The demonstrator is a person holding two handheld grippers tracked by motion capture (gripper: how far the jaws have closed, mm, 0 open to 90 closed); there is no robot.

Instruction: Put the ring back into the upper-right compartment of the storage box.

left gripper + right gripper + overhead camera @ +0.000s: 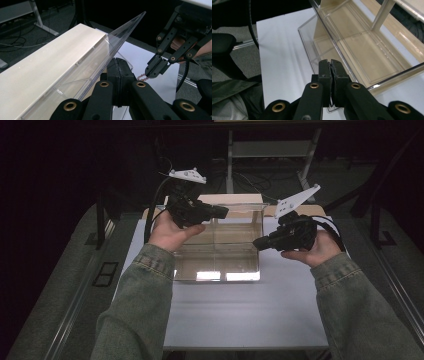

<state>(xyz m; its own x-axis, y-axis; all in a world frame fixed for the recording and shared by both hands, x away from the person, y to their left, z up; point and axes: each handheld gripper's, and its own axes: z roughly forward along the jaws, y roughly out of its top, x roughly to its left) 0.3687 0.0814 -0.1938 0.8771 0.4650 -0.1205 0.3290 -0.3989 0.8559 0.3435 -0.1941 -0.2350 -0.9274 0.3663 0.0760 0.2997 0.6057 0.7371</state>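
High view, left to right: a person in green denim sleeves leans over a white table [240,315], holding a black gripper in each hand above a clear plastic box [220,255] that sits open-topped in the middle of the table.

On the left, the left hand [169,232] is raised beside the box's left wall, palm turned inward. The left gripper [220,212] points level across the box toward the right, its jaws pressed together. I cannot tell whether anything is caught between them.

In the left gripper view, a clear lid [110,47] stands tilted up just in front of the jaws, with a pale wooden board [45,67] behind it.

On the right, the right hand [312,251] is cupped palm-up beside the box's right wall. The right gripper [259,243] points left and slightly down, over the right rim. Its jaws are closed, and in the left gripper view they pinch a thin string of small pinkish beads [142,76], which hangs over the table beside the box.

The risk, as I judge it, lies with the beads. They are held by a small pinch at the very tips, so a jolt could let them slide out and drop outside the box. The tilted lid could also be knocked by either gripper, since both work close to it.
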